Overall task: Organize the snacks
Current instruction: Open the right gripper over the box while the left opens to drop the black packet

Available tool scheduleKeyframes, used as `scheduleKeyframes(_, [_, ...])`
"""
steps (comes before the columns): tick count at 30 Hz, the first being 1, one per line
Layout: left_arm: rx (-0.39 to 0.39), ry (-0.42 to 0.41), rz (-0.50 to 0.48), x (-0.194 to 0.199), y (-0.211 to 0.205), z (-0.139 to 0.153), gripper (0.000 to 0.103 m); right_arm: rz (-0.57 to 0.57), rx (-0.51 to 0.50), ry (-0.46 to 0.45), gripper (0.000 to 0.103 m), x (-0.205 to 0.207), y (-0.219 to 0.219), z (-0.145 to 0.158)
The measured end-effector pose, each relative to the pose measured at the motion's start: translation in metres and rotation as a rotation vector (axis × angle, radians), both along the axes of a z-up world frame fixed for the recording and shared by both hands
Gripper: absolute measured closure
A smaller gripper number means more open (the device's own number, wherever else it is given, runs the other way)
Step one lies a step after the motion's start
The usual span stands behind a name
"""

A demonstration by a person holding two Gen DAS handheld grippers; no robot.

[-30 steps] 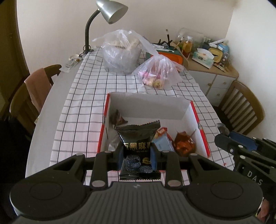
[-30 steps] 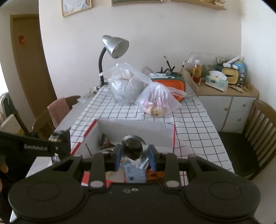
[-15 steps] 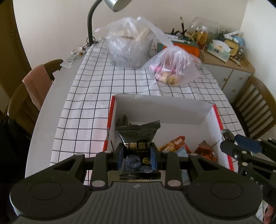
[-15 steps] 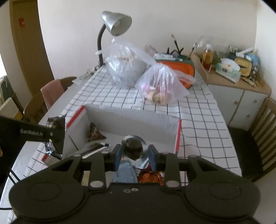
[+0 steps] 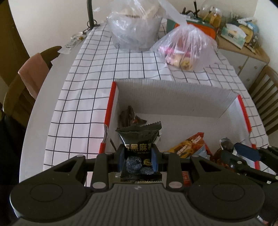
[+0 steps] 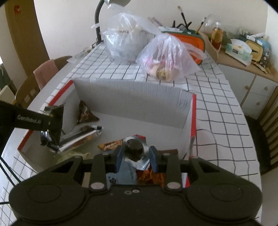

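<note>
A white cardboard box with red edges stands on the checked tablecloth; it also shows in the right wrist view. My left gripper is shut on a black snack packet and holds it over the box's near left part. My right gripper is shut on a silver-wrapped dark round snack over the box's near right part. Inside the box lie a dark triangular packet, an orange packet and a silver packet.
Two clear plastic bags of snacks sit behind the box. A lamp stem stands at the back. Wooden chairs flank the table. A cluttered sideboard is at the right.
Both grippers have moved forward and down over the box, each still holding its snack. The box now fills more of both views.
</note>
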State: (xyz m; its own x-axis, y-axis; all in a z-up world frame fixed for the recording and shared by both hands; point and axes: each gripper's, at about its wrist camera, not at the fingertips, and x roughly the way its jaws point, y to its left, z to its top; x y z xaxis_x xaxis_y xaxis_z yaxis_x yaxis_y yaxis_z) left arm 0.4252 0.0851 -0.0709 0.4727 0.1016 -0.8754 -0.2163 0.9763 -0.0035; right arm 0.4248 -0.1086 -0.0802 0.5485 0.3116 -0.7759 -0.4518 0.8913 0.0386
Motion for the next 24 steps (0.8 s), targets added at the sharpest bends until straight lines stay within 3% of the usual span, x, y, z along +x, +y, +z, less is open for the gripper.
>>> scheduleKeyframes(14, [0.006,0.065,-0.016,0.010,-0.003,-0.029,0.073,0.010,-0.028,0.016,0.070,0.003,0.010,-0.017])
scheduleKeyframes(20, [0.000,0.065,-0.010,0.008,-0.001,-0.028,0.073,0.009,-0.015,-0.002,0.054,0.000,0.008,-0.011])
scheduleKeyframes(24, [-0.017,0.058,-0.007,0.004,0.002,-0.023,0.072,-0.003,-0.003,-0.011,0.052,-0.003,0.004,-0.004])
